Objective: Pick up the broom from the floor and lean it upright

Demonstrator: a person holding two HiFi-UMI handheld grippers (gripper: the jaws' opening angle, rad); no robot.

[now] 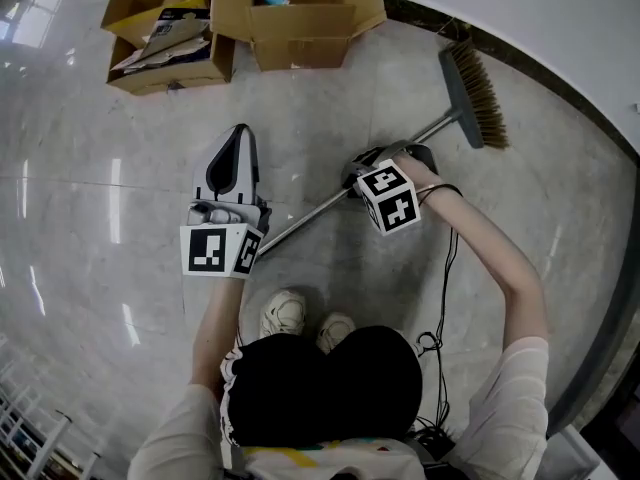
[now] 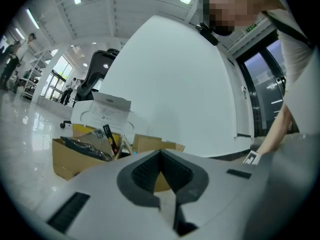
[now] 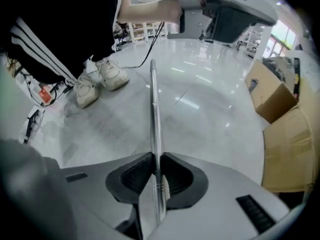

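Note:
The broom lies flat on the pale marble floor: its bristle head (image 1: pixel 478 93) is at the upper right near the wall, and its thin metal handle (image 1: pixel 310 213) runs down-left toward the person's feet. My right gripper (image 1: pixel 372 170) points steeply down over the middle of the handle. In the right gripper view the silver handle (image 3: pixel 154 114) runs straight between the dark pads, and that gripper (image 3: pixel 156 159) is shut on it. My left gripper (image 1: pixel 240 138) is held level to the left of the handle, apart from it; its jaws (image 2: pixel 160 154) meet at the tips with nothing between them.
Two open cardboard boxes (image 1: pixel 165 28) (image 1: pixel 300 8) stand on the floor at the back, one holding papers. A white wall with a dark baseboard (image 1: pixel 560 78) curves along the right. The person's white shoes (image 1: pixel 300 318) stand by the handle's near end, and a black cable (image 1: pixel 446 268) hangs beside the right arm.

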